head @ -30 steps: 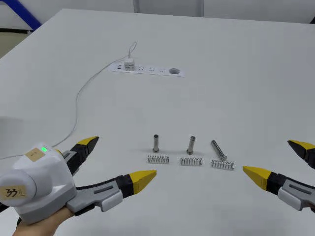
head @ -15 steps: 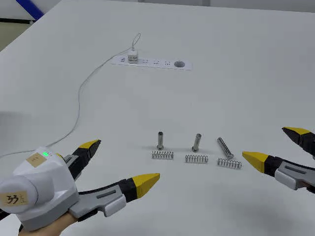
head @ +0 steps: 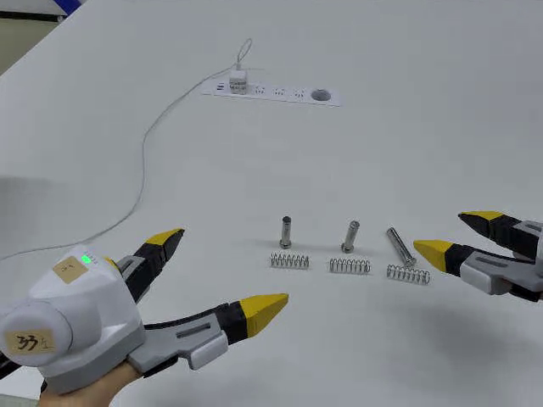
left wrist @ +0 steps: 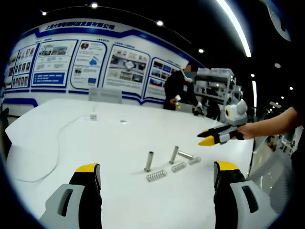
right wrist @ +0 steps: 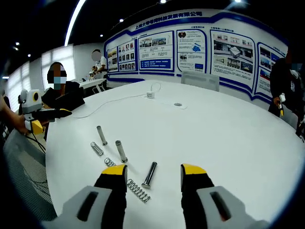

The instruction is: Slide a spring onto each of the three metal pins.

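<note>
Three metal pins stand in a row on the white table (head: 407, 136): the left pin (head: 286, 231) and middle pin (head: 349, 236) are upright, the right pin (head: 399, 245) lies flat. A spring lies in front of each: left spring (head: 290, 261), middle spring (head: 349, 266), right spring (head: 407, 274). My right gripper (head: 454, 234) is open, just right of the lying pin (right wrist: 149, 174) and its spring (right wrist: 138, 190), holding nothing. My left gripper (head: 216, 271) hovers wide open at the near left, well short of the left pin (left wrist: 149, 161).
A white power strip (head: 276, 91) with a plug lies at the far side; its cable (head: 144, 153) trails toward the left edge. People stand beyond the table (left wrist: 178, 88) in the left gripper view.
My right gripper has moved left toward the lying pin and its spring, and its jaws stand narrower. The left gripper has barely moved; the head camera has shifted.
</note>
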Tool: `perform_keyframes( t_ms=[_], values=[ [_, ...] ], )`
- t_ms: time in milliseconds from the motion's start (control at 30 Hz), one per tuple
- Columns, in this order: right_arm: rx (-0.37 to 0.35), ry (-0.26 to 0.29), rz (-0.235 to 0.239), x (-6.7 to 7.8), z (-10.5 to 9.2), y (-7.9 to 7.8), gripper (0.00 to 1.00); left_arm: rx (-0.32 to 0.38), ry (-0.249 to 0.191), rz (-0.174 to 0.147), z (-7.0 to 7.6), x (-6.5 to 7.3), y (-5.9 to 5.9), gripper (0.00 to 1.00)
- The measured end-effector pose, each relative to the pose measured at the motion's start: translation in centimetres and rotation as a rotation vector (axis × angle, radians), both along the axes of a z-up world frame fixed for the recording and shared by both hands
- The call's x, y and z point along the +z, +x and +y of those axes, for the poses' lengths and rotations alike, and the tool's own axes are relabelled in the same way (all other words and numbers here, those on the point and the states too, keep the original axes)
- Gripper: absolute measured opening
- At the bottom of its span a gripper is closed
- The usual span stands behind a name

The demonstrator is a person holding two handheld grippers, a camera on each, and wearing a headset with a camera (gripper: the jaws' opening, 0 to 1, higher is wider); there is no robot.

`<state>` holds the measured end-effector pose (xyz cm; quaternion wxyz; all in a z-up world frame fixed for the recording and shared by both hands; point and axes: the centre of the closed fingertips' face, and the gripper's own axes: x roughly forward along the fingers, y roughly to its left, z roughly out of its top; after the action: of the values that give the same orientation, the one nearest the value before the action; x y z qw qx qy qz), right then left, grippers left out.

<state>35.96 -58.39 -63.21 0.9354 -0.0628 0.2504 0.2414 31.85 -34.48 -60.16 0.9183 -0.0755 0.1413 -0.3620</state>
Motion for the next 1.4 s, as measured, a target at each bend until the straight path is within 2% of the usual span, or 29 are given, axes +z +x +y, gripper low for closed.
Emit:
perform_keyframes(
  t_ms=[167,300,367,600,733,1033,1100,1233,1400],
  values=[
    [0.021,-0.025,0.048,-1.2,0.2,0.5,0.43,0.009,-0.002,-0.002,0.1,0.0,0.1,1.00],
    [0.027,-0.028,0.072,-2.1,0.5,1.3,0.31,0.012,-0.002,0.003,0.1,0.0,0.1,1.00],
    [0.022,-0.024,0.087,-2.4,0.8,1.7,0.30,0.011,0.000,0.009,0.1,-0.1,0.0,1.00],
    [-0.004,-0.027,0.206,-4.9,1.6,2.8,0.25,0.025,0.008,0.021,0.4,-0.3,0.2,1.00],
    [-0.012,-0.021,0.224,-5.3,2.1,3.3,0.22,0.030,0.008,0.024,0.5,-0.4,0.3,1.00],
    [-0.055,-0.009,0.296,-6.3,2.3,3.9,0.17,0.005,0.021,0.028,0.1,-0.8,0.1,1.00],
    [-0.056,-0.032,0.312,-6.7,2.2,3.8,0.17,0.004,0.018,0.027,0.1,-0.7,0.1,1.00],
    [-0.051,-0.035,0.329,-7.0,2.4,3.7,0.16,0.008,0.013,0.032,0.2,-0.8,0.1,1.00],
    [-0.039,-0.077,0.326,-7.1,2.5,3.9,0.11,0.014,0.006,0.035,0.4,-0.8,0.2,1.00]
  ],
)
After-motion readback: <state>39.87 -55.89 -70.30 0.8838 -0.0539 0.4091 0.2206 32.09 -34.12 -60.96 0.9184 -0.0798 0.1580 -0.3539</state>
